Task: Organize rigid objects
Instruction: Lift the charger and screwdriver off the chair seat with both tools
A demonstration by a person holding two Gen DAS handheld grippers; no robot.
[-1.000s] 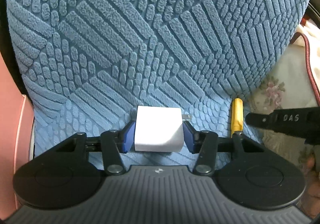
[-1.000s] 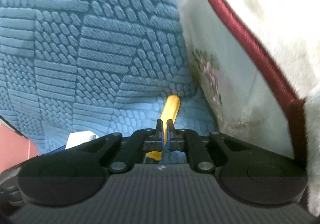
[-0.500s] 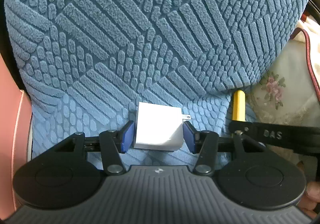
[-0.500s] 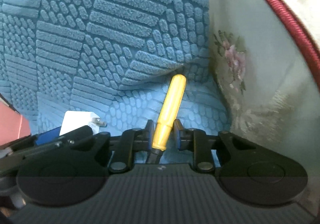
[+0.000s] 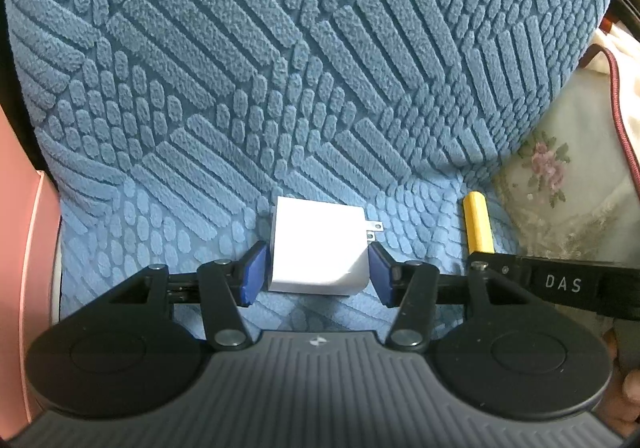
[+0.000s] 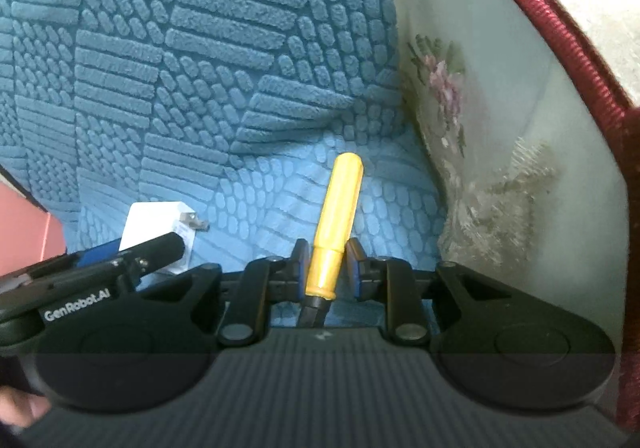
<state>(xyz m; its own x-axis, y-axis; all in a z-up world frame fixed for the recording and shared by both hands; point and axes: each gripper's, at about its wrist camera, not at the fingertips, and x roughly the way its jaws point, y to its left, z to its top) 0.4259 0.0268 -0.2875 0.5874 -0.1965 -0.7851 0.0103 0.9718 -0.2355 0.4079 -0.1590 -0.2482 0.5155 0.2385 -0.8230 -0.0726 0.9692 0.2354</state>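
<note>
A white plug-in charger (image 5: 318, 248) lies on the blue textured seat cushion (image 5: 280, 67), prongs pointing right. My left gripper (image 5: 316, 276) straddles it, and its jaws are opening, with a thin gap on each side between the blue pads and the charger. To its right lies a yellow-handled tool (image 6: 338, 215), also seen as a yellow-handled tool (image 5: 478, 226) in the left wrist view, with its dark shaft toward the camera. My right gripper (image 6: 328, 268) stands open a little around the handle, its pads just clear of it. The charger (image 6: 156, 228) shows at the lower left, partly behind a left gripper finger (image 6: 132, 260).
The cushion's back rises steeply just behind both objects. A pale floral fabric (image 6: 448, 87) with dark red piping (image 6: 560, 27) borders the cushion on the right. A pink surface (image 5: 24, 228) stands at the left edge. A fingertip shows at each view's lower corner.
The left jaws have spread off the charger's sides. The right jaws went from shut to slightly apart, the view rolled, and the yellow handle now lies between them on the cushion.
</note>
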